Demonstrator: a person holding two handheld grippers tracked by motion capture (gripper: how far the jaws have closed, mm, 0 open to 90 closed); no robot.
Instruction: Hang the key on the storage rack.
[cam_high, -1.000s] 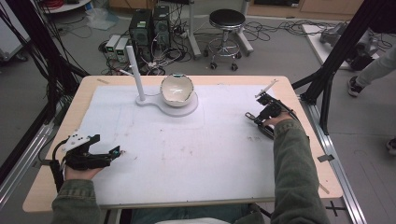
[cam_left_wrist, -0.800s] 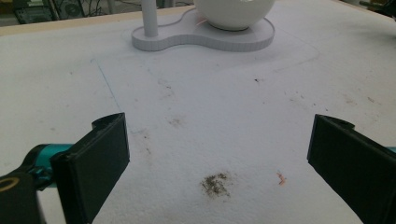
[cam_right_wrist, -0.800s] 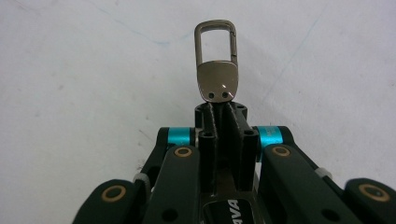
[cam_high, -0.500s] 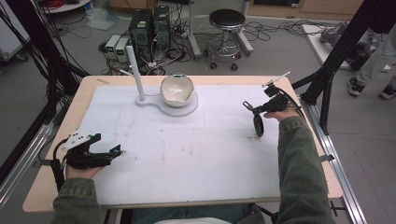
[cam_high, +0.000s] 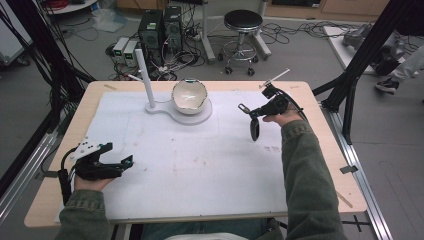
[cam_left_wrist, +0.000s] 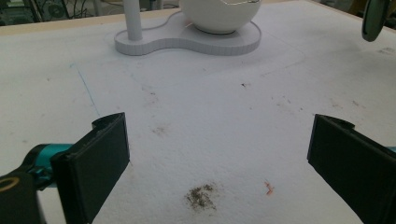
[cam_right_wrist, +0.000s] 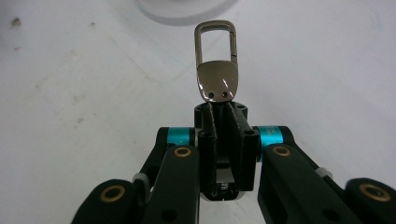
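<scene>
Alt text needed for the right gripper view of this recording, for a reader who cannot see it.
The right hand-held gripper is shut on a keychain: its metal clasp and snap hook stick out past the black jaws. Below lies the white table mat, lightly stained, and at the top edge is part of a white stand base.

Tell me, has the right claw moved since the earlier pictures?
Yes. In the high view the right claw, shut on a keychain, has moved up-picture and left, nearer the white stand.
</scene>
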